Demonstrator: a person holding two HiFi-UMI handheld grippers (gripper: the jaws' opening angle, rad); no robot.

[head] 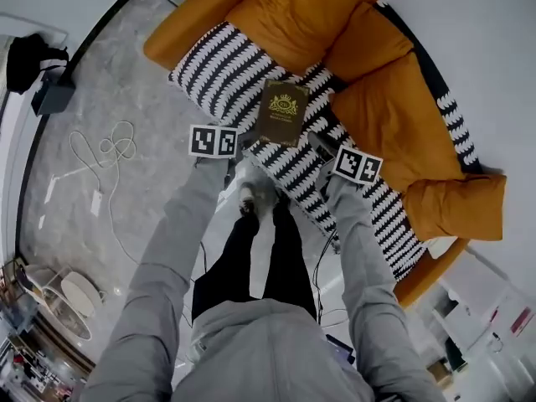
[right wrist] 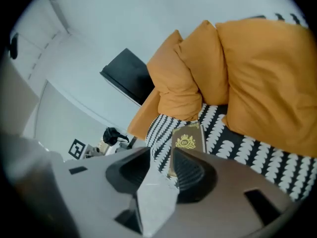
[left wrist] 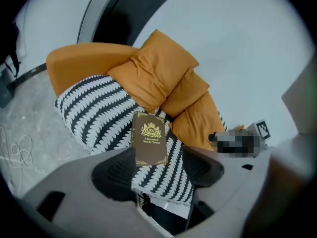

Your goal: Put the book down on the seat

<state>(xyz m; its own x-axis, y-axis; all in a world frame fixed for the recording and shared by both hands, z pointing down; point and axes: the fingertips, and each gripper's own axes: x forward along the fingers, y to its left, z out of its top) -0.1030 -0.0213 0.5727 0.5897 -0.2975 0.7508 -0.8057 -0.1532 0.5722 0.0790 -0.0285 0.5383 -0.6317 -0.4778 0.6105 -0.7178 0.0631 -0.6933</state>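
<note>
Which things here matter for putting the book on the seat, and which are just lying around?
In the job: book, striped seat, left gripper, right gripper.
Lying about: orange cushions, white cable on the floor, black bag.

This looks like a living room in a home. A big round orange seat (head: 172, 44) with a striped cushion (head: 222, 69) and soft orange pillows (head: 293, 11) stands on a grey stone floor (head: 109, 82) by a white wall (left wrist: 237, 43), with a white cable (head: 105, 151) lying loose
</note>
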